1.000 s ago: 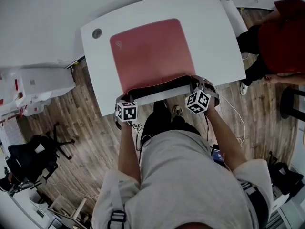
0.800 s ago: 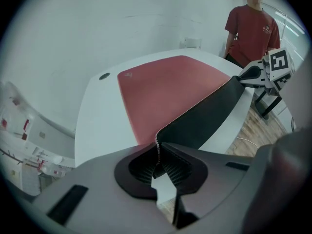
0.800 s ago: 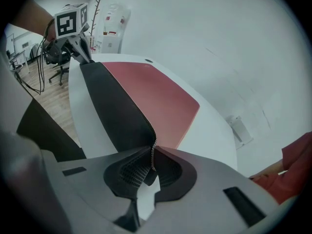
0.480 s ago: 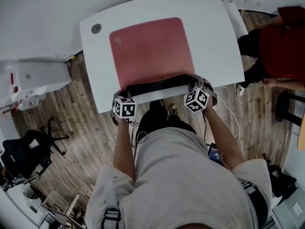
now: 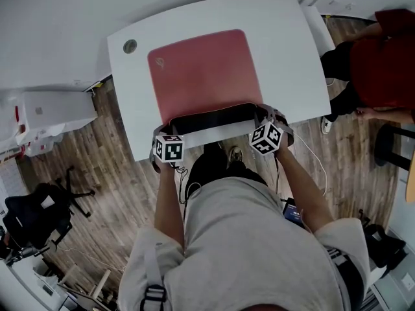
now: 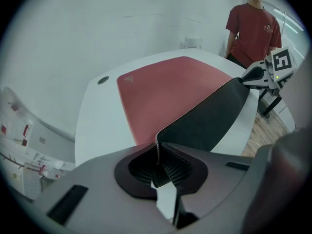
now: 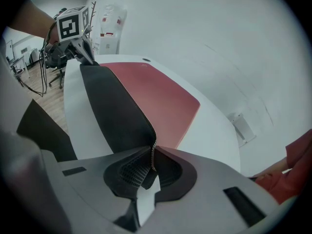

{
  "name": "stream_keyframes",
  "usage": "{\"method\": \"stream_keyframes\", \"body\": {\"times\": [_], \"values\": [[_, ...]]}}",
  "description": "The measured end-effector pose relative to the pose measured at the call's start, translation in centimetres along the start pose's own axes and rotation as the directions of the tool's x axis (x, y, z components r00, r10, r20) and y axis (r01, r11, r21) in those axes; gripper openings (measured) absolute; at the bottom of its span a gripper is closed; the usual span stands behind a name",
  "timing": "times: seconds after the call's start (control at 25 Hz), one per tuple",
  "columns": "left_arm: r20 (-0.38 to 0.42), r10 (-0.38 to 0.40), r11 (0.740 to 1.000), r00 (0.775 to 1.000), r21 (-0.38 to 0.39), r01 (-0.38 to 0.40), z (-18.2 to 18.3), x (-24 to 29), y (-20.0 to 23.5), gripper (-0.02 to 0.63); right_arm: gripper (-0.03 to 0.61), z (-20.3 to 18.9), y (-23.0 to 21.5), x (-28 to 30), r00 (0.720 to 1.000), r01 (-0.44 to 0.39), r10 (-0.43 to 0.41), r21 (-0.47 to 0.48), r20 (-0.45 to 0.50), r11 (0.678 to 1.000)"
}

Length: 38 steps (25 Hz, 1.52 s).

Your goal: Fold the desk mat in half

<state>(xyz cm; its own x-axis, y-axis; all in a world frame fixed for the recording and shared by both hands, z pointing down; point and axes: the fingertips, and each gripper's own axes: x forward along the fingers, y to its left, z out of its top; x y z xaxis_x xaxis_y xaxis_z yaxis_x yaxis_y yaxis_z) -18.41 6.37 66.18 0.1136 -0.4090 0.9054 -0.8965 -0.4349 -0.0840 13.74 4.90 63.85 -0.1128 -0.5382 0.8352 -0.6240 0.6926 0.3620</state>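
1. A person [image 5: 259,238] in a light grey top, seen from above, stands at the near edge of a white rectangular table with rounded corners [image 5: 295,50] and holds a two-jaw gripper in each hand.
2. A red rectangular desk mat with a black underside [image 5: 204,70] lies on the middle of the table. Most of it rests flat, red side up.
3. The mat's near edge is raised off the table and curls back, so a strip of the black underside [image 5: 214,117] faces the person.
4. The left gripper [image 5: 170,126] is clamped on the mat's near left corner. In the left gripper view, the stitched edge of the mat stands pinched between the ribbed pads [image 6: 168,168].
5. The right gripper [image 5: 264,113] is clamped on the near right corner. In the right gripper view, the mat's edge is pressed between the jaws in the same way.
6. Both grippers point steeply down, roughly level with each other, with the lifted edge stretched between them.
7. A small round grey cable hole [image 5: 130,45] sits in the table's far left corner, just beyond the mat.
8. A second person in a red shirt [image 5: 382,57] is near the table's right side.
9. A black office chair [image 5: 39,212] stands on the wood-plank floor [image 5: 97,173] to the left, well apart from the table.
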Motion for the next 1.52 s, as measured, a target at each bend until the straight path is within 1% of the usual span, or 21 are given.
{"method": "stream_keyframes", "body": {"times": [0.36, 0.76, 1.52], "values": [[0.006, 0.002, 1.000, 1.000, -0.013, -0.002, 0.9, 0.2, 0.3, 0.029, 0.052, 0.5, -1.1, 0.5, 1.000, 0.000, 0.000, 0.003, -0.002, 1.000], [-0.008, -0.011, 1.000, 1.000, -0.025, 0.011, 1.6, 0.8, 1.0, 0.029, 0.052, 1.3, -1.7, 1.5, 1.000, -0.013, 0.013, 0.003, -0.009, 1.000], [0.007, -0.028, 1.000, 1.000, -0.009, 0.028, 2.7, 1.3, 1.9, 0.029, 0.052, 2.3, -2.8, 2.4, 1.000, -0.001, 0.002, 0.006, -0.021, 1.000]]}}
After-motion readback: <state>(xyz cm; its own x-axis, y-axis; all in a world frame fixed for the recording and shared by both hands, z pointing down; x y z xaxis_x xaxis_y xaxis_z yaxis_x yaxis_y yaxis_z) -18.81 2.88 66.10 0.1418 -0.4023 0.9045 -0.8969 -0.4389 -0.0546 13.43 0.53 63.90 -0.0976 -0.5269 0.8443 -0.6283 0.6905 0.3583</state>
